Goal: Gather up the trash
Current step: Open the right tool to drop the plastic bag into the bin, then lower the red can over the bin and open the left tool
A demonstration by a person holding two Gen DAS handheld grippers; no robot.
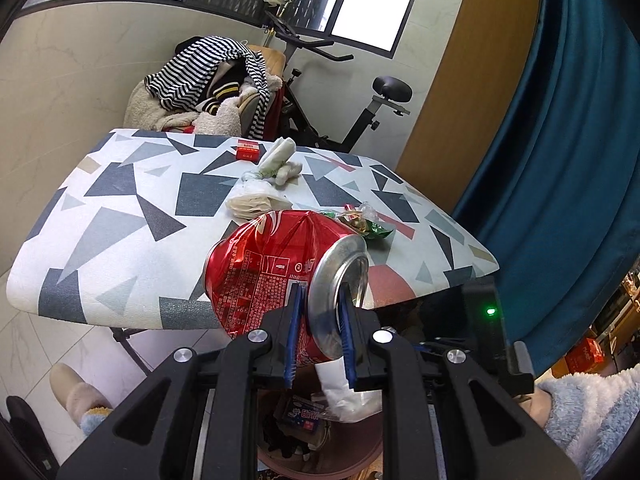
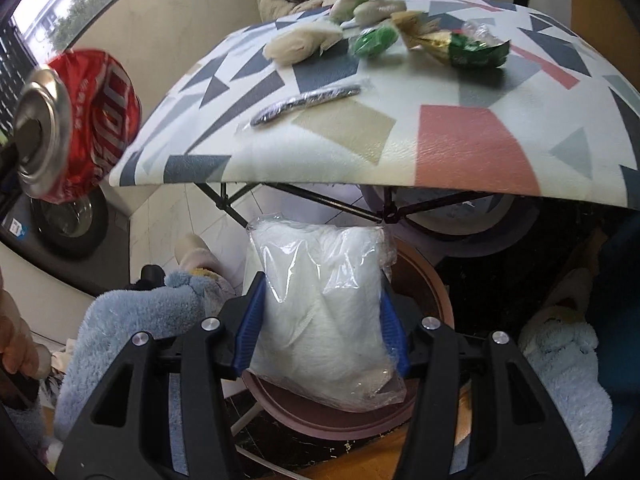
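Note:
My left gripper [image 1: 320,312] is shut on the rim of a crushed red soda can [image 1: 264,276] and holds it in the air in front of the table's near edge; the can also shows in the right wrist view [image 2: 80,128]. My right gripper [image 2: 322,304] is shut on a clear plastic bag of white stuff [image 2: 324,308], held over a round pink bin [image 2: 344,420] on the floor. The bin [image 1: 316,460] lies below the can in the left wrist view.
A folding table with a geometric cloth [image 1: 120,216] carries white wrappers [image 1: 276,160], a red box [image 1: 247,150], a green wrapper [image 2: 476,50], a green lid [image 2: 374,42] and a wrapped dark stick [image 2: 304,102]. Behind it stand a clothes-laden chair [image 1: 208,84] and an exercise bike [image 1: 360,116].

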